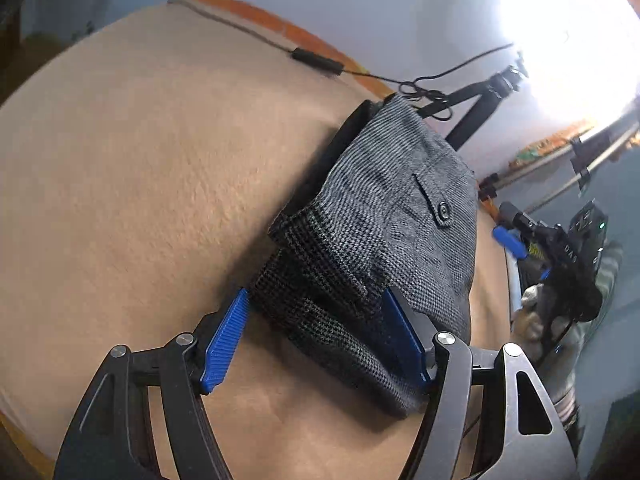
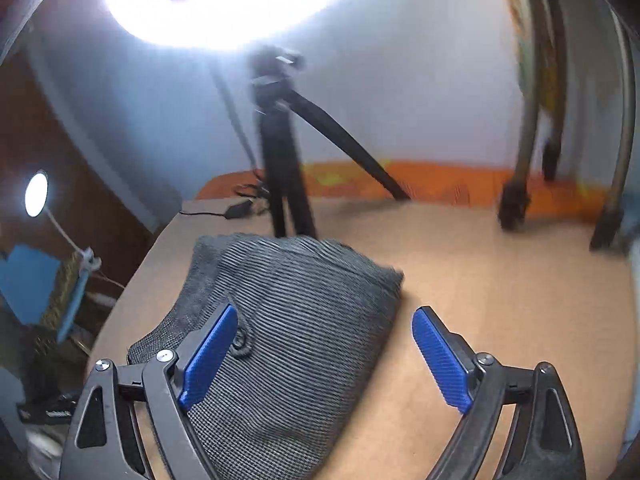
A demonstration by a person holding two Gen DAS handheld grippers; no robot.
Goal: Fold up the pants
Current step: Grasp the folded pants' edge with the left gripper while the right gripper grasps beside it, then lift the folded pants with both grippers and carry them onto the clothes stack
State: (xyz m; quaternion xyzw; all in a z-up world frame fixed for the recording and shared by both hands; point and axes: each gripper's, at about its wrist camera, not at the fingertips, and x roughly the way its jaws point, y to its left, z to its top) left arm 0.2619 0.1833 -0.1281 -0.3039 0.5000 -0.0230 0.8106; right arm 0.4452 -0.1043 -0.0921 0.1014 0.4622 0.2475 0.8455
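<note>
Grey-black fine-checked woven pants [image 1: 384,240], tan table cloth [image 1: 140,160], blue ribbed gripper pads [image 2: 438,360], orange far-edge strip [image 2: 440,184].

We count one folded pair of grey pants [image 1: 400,216], one tan tabletop [image 1: 140,160], one black tripod [image 2: 280,152], one ring light [image 2: 224,4], and two grippers, each with two blue fingers [image 2: 208,356].

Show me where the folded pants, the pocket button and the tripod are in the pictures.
folded pants [image 2: 304,320], right wrist view, middle of the top layer
pocket button [image 1: 444,211], left wrist view, centre of the button
tripod [image 2: 280,160], right wrist view, its upright leg
</note>
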